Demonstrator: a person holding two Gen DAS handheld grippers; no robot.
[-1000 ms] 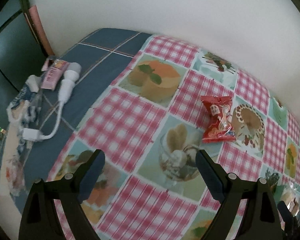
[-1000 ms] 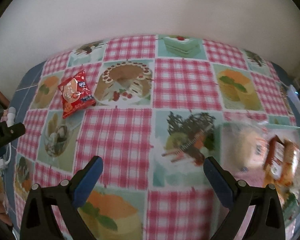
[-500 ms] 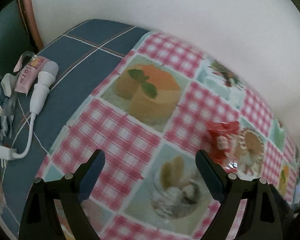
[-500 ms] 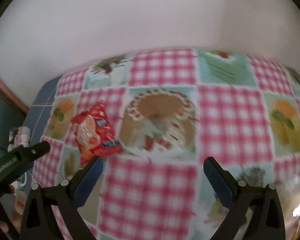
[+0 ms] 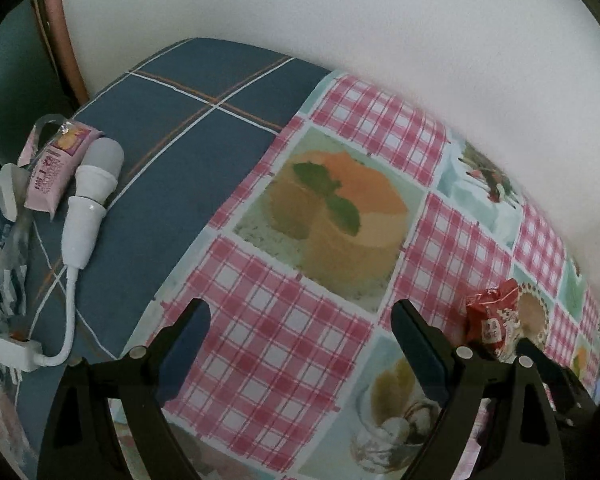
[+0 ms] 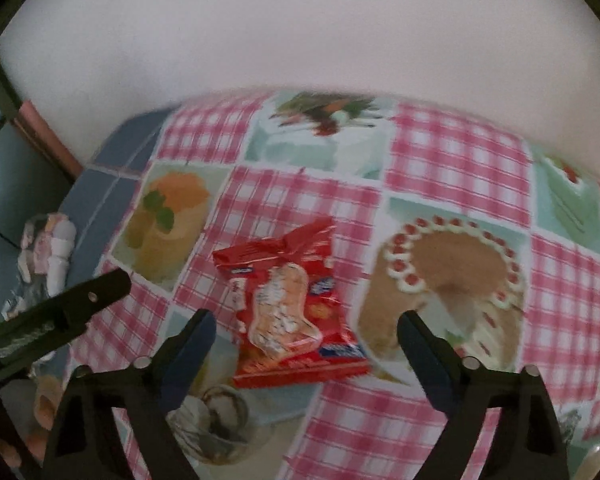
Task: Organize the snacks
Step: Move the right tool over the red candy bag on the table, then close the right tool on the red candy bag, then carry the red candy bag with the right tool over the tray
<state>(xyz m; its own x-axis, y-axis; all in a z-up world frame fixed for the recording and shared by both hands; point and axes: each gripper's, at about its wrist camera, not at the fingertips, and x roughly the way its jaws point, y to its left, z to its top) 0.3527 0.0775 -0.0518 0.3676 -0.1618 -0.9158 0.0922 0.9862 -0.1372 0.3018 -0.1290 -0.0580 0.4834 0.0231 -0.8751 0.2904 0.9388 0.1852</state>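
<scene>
A red snack packet (image 6: 296,308) lies flat on the pink checked tablecloth (image 6: 452,152). My right gripper (image 6: 306,320) hangs over it with a finger on either side. Its jaws are closing, and the pads stand clear of the packet. The left wrist view shows the same red packet (image 5: 492,320) far right, behind my right finger. My left gripper (image 5: 302,308) is open above bare cloth with nothing between its fingers. One of its fingers (image 6: 80,304) pokes into the right wrist view from the left. A pink snack packet (image 5: 56,168) lies far left on the blue cloth.
A white plug with a cable (image 5: 88,196) lies beside the pink packet on the blue plaid cloth (image 5: 180,140). Crumpled clear wrapping (image 5: 8,280) sits at the left edge. A white wall (image 5: 340,20) runs close behind the table.
Both grippers have moved left across the table. The red packet has come from the right gripper's far left to between its fingers, which now stand narrower. In the left view it slid rightwards.
</scene>
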